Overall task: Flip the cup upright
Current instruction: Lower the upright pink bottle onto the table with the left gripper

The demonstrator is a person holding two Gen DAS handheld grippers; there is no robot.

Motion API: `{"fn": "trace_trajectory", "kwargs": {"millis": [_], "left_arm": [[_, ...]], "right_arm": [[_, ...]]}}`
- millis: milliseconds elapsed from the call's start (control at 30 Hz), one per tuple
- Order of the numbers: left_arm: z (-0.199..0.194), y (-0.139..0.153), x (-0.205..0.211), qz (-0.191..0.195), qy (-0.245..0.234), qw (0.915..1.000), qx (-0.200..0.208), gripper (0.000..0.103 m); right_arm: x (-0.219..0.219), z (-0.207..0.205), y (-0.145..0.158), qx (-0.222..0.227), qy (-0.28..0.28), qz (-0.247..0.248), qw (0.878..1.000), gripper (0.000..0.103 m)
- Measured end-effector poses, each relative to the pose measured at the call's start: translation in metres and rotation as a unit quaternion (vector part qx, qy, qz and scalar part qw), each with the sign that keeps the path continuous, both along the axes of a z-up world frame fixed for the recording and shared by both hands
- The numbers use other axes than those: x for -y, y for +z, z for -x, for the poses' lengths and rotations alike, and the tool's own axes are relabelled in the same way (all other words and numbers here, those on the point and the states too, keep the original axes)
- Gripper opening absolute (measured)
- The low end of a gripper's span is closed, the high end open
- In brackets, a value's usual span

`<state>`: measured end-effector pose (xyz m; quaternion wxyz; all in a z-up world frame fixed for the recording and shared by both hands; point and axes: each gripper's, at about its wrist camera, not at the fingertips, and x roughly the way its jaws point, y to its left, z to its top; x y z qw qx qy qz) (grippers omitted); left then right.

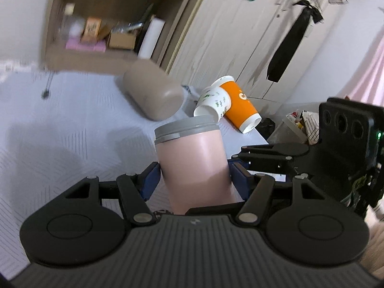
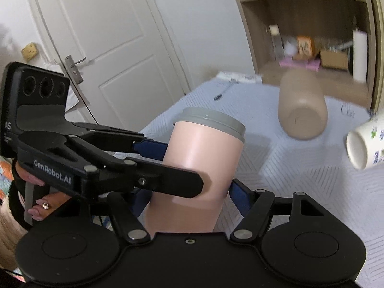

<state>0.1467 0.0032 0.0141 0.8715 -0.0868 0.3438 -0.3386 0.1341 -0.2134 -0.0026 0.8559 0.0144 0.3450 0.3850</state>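
Note:
A pink cup with a grey lid (image 1: 192, 158) stands between both grippers, lid end pointing away from the cameras and slightly tilted. My left gripper (image 1: 193, 176) is shut on its lower body, blue pads on both sides. My right gripper (image 2: 189, 187) is also shut on the same pink cup (image 2: 204, 158). The left gripper (image 2: 153, 163) shows in the right wrist view, crossing from the left. The right gripper's fingers (image 1: 264, 153) show in the left wrist view, reaching in from the right.
A tan bottle (image 1: 153, 93) lies on its side on the white quilted surface (image 1: 60, 132). A white floral paper cup (image 1: 213, 100) and an orange paper cup (image 1: 242, 105) lie tipped over behind. A wooden shelf unit (image 1: 108, 24) and a white door (image 2: 108, 36) stand behind.

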Motion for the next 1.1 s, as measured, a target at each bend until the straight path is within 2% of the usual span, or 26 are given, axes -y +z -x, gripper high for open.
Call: {"fn": "trace_trajectory", "kwargs": {"millis": [100,267,367,600,767,900,1100], "left_arm": [[0.008,0.007,0.001,-0.011,0.000,0.9996,0.026,0.064],[0.014,0.015,0.007,-0.034,0.001,0.9972,0.067,0.062],[0.016,0.015,0.012,-0.051,0.005,0.9946,0.090,0.061],[0.011,0.011,0.021,-0.073,0.015,0.9915,0.106,0.060],[0.000,0.009,0.029,-0.075,0.015,0.9907,0.112,0.059],[-0.010,0.012,0.032,-0.070,0.017,0.9904,0.118,0.059],[-0.021,0.015,0.043,-0.078,0.021,0.9883,0.129,0.059]], "right_arm": [[0.000,0.007,0.005,0.032,0.003,0.013,0.999,0.075],[-0.012,0.022,0.009,0.126,-0.001,0.072,0.989,0.073],[-0.014,0.022,0.007,0.152,0.000,0.087,0.985,0.073],[-0.018,0.023,-0.006,0.217,-0.002,0.123,0.968,0.073],[-0.016,0.009,-0.010,0.222,-0.007,0.134,0.966,0.073],[-0.012,-0.003,-0.006,0.220,-0.019,0.123,0.967,0.072],[-0.011,-0.012,-0.006,0.235,-0.036,0.128,0.963,0.072]]}}
